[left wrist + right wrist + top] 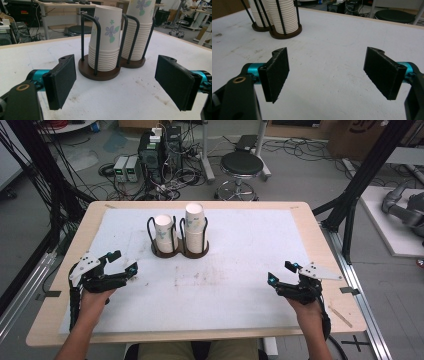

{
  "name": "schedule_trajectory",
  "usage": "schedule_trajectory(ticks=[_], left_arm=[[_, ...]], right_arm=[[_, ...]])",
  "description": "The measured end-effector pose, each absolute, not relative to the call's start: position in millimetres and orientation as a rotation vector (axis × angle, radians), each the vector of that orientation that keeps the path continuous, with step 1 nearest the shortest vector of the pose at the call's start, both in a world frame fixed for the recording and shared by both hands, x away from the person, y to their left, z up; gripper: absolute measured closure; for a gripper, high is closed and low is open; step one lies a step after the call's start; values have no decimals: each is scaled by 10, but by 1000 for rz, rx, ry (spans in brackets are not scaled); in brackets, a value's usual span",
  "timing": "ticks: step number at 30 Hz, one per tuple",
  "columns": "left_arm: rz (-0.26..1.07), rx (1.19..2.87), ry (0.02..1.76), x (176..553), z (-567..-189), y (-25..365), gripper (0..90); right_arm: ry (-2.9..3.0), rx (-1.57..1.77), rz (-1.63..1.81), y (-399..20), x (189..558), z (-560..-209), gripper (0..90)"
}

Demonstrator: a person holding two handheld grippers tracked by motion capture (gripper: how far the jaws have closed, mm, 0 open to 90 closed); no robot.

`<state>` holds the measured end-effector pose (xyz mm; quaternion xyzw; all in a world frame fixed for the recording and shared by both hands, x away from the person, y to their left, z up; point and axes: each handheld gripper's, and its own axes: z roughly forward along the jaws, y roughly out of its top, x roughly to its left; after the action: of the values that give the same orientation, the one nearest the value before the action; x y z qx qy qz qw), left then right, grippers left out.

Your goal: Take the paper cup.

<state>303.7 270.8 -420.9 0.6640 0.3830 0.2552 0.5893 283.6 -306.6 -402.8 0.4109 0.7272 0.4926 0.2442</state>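
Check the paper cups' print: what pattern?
White paper cups with purple flowers and green leaves; clearest in the left gripper view.

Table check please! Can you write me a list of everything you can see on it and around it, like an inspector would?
Surface: white mat on a wooden table, with faint brown smudges.
Job's things: two stacks of paper cups in a dark double-ring holder; the right stack is taller.
Clutter: nothing seen.
Grippers: left gripper and right gripper both open, holding nothing, resting near the table's sides.
Cables: tangled wires on the floor behind the table.
Surroundings: black stool, computer boxes, cardboard box.
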Motion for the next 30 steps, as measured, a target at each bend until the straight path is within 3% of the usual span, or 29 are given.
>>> schedule_trajectory(ticks=[21,30], left_arm=[[574,1549,885,3040,-4128,2668,167],[550,1534,855,3460,-3740,2582,168]], right_arm=[[2017,1107,1361,-2972,2843,-4020,212],[2030,1105,1362,-2948,2855,-4021,212]])
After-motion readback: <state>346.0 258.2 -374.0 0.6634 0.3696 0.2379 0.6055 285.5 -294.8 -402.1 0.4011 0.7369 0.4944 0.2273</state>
